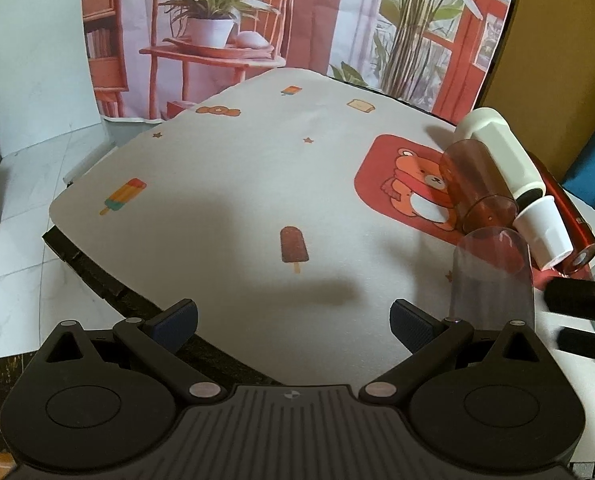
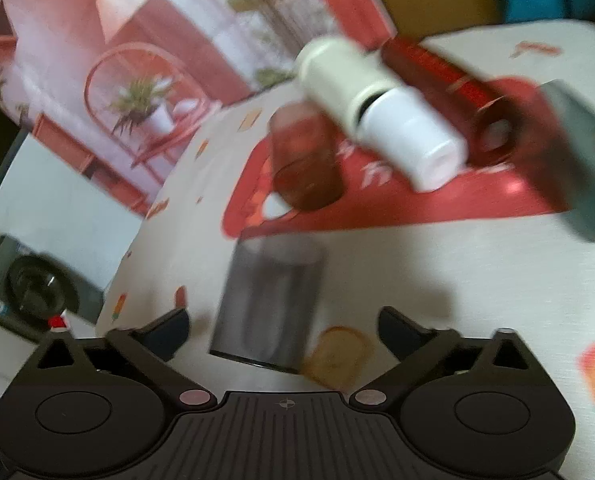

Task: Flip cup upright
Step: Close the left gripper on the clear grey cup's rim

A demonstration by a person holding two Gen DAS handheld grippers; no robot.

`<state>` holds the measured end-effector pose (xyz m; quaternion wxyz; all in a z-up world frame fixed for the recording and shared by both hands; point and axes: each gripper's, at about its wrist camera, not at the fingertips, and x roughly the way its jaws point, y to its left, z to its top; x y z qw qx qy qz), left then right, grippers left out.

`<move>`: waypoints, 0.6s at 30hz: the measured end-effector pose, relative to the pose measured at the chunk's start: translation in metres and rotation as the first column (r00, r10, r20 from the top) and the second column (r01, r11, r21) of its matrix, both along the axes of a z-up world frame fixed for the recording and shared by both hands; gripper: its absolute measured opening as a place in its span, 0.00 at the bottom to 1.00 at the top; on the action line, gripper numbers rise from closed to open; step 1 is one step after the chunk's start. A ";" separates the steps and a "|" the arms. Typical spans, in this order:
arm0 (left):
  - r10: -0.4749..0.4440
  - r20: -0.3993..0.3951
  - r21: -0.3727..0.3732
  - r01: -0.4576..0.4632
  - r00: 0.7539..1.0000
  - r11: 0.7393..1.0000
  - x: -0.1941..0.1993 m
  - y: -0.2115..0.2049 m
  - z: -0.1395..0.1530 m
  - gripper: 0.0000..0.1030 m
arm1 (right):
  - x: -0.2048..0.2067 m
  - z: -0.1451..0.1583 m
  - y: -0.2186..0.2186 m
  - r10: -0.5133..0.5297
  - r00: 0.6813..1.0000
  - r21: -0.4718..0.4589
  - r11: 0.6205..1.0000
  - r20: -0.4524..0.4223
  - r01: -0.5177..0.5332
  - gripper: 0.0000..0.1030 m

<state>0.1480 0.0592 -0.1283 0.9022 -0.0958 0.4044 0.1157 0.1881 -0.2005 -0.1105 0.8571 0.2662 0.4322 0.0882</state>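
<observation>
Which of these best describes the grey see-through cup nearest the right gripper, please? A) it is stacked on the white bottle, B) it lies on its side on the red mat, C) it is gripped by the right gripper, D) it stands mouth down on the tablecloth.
D: the grey cup stands mouth down on the tablecloth, its closed base on top, ahead of the open right gripper.

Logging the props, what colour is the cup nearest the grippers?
Clear smoky grey cup, upside down; clearest in the left wrist view.
</observation>
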 end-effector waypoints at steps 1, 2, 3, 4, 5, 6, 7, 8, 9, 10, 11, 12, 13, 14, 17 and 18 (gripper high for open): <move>-0.001 -0.001 0.003 0.001 1.000 1.000 -0.001 -0.001 0.000 1.00 | -0.007 0.002 -0.005 -0.012 1.000 -0.032 0.999 0.013 0.013 1.00; -0.003 -0.002 0.007 0.003 1.000 1.000 -0.001 -0.003 0.000 1.00 | -0.015 0.006 -0.009 -0.020 0.999 -0.089 0.996 0.031 0.023 1.00; -0.006 -0.003 0.011 0.006 1.000 1.000 -0.001 -0.004 0.001 1.00 | -0.023 0.010 -0.012 -0.026 0.998 -0.157 0.987 0.053 0.034 1.00; -0.009 -0.006 0.014 0.010 1.000 1.000 -0.001 -0.006 0.001 1.00 | -0.030 0.012 -0.015 -0.033 0.997 -0.216 0.975 0.072 0.048 1.00; -0.014 -0.011 0.020 0.014 1.000 1.000 -0.001 -0.009 0.002 1.00 | -0.036 0.014 -0.017 -0.035 0.995 -0.261 0.964 0.090 0.057 1.00; -0.019 -0.014 0.025 0.019 1.000 0.999 -0.002 -0.011 0.002 1.00 | -0.043 0.015 -0.021 -0.035 0.993 -0.299 0.952 0.113 0.068 1.00; -0.026 -0.017 0.032 0.026 1.000 0.999 -0.002 -0.015 0.003 0.99 | -0.049 0.015 -0.025 -0.039 0.990 -0.329 0.941 0.134 0.082 1.00; -0.032 -0.018 0.039 0.033 0.999 0.999 -0.002 -0.018 0.003 0.99 | -0.054 0.015 -0.030 -0.049 0.986 -0.351 0.931 0.156 0.102 1.00; -0.038 -0.018 0.044 0.039 0.999 0.998 -0.003 -0.020 0.004 0.99 | -0.060 0.014 -0.036 -0.064 0.981 -0.368 0.921 0.182 0.128 1.00; -0.045 -0.016 0.052 0.046 0.999 0.998 -0.004 -0.024 0.006 0.99 | -0.065 0.012 -0.042 -0.078 0.975 -0.380 0.912 0.209 0.155 1.00; -0.052 -0.011 0.062 0.053 0.999 0.997 -0.005 -0.027 0.008 0.99 | -0.070 0.011 -0.048 -0.089 0.968 -0.379 0.909 0.233 0.175 1.00; -0.058 -0.007 0.071 0.058 0.998 0.996 -0.005 -0.030 0.010 0.98 | -0.074 0.009 -0.054 -0.092 0.965 -0.370 0.911 0.246 0.181 1.00; -0.062 -0.003 0.080 0.062 0.998 0.995 -0.006 -0.032 0.013 0.98 | -0.077 0.007 -0.061 -0.094 0.963 -0.351 0.919 0.252 0.181 1.00; -0.063 -0.002 0.085 0.063 0.998 0.994 -0.006 -0.034 0.015 0.98 | -0.079 0.004 -0.066 -0.099 0.962 -0.333 0.925 0.254 0.183 1.00; -0.049 -0.001 0.085 0.049 0.999 0.995 -0.005 -0.036 0.024 0.98 | -0.084 0.001 -0.073 -0.120 0.951 -0.324 0.922 0.286 0.214 1.00; -0.045 0.000 0.088 0.045 0.999 0.995 -0.004 -0.036 0.026 0.98 | -0.084 0.000 -0.073 -0.113 0.949 -0.332 0.919 0.296 0.213 1.00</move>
